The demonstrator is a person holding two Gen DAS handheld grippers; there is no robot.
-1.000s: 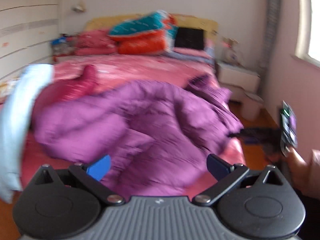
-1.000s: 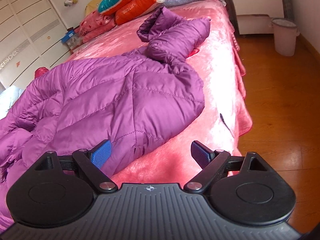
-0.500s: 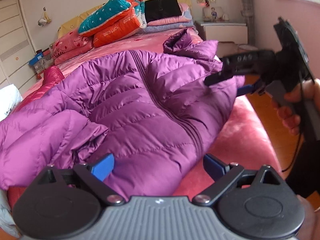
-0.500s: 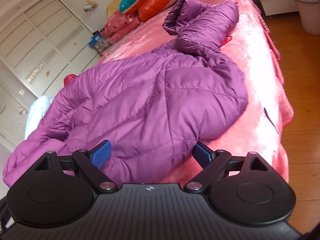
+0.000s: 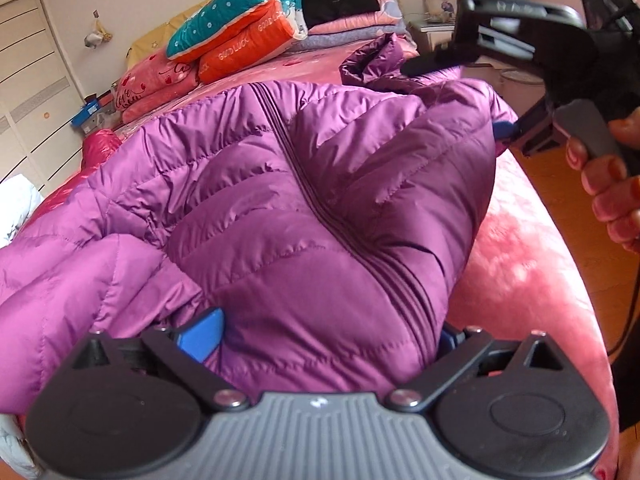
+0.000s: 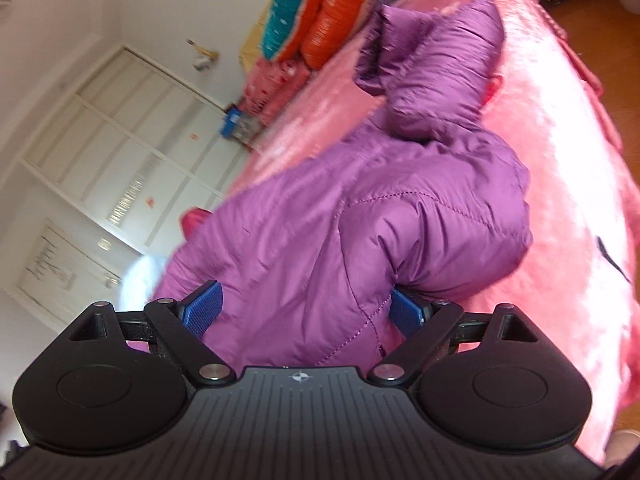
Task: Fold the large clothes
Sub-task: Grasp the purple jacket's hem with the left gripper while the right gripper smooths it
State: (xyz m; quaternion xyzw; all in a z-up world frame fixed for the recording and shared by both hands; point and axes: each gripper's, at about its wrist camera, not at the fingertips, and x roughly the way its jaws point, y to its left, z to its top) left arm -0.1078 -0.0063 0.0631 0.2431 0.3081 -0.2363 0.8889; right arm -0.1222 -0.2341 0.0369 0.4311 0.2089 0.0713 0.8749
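A purple down jacket (image 5: 320, 200) lies front up on the pink bed (image 5: 516, 240), zip running down its middle. My left gripper (image 5: 324, 336) is open, its blue pads (image 5: 200, 336) astride the jacket's near edge. In the left wrist view my right gripper (image 5: 456, 98), held by a person's hand (image 5: 608, 184), reaches over the jacket's right edge near the hood. In the right wrist view the right gripper (image 6: 304, 312) is open with a puffy fold of the jacket (image 6: 360, 220) between its fingers. The hood (image 6: 440, 72) lies beyond on the bed (image 6: 560, 160).
Folded quilts and pillows (image 5: 248, 40) are stacked at the head of the bed. A red garment (image 5: 100, 148) and a white one (image 5: 16, 208) lie to the left. White wardrobe doors (image 6: 120, 160) stand behind. Wood floor (image 5: 580, 200) and a nightstand (image 5: 436, 28) are to the right.
Both grippers have closed in on the jacket, so its fabric now sits between each pair of fingers. The right gripper has rolled to one side.
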